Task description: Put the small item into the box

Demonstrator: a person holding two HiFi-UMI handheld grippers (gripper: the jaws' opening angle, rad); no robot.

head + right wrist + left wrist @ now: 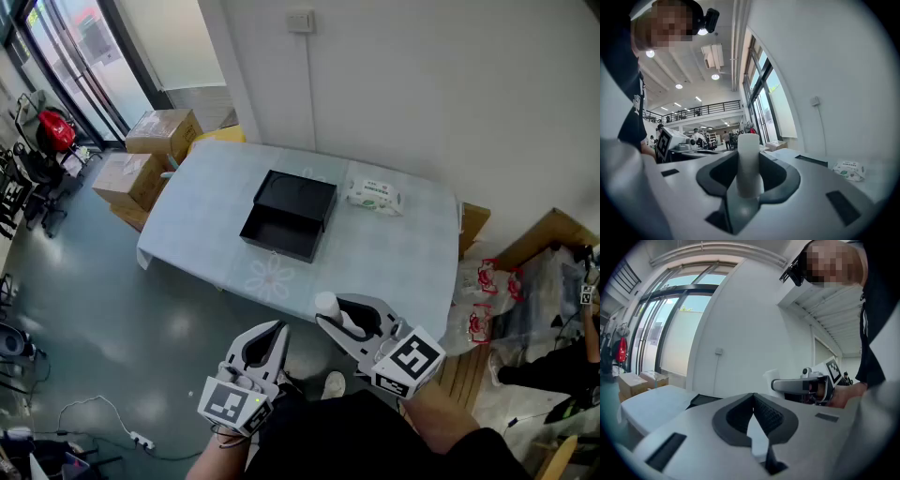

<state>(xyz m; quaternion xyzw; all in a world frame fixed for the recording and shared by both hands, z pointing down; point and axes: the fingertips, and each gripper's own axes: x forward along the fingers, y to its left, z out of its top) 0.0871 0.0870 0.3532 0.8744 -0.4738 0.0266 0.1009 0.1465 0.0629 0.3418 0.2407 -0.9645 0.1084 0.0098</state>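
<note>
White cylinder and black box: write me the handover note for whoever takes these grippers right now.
Left gripper: jaws together, empty, held low near the person's body.
Right gripper: shut on the white cylinder, whose top sticks out past the jaws.
Black box: open, in the middle of the table, with nothing visible inside. A tissue pack lies beside it.
Done: the cylinder is in the grip, short of the table's near edge.
Left: carry it over the box, lower it in, open the jaws.
</note>
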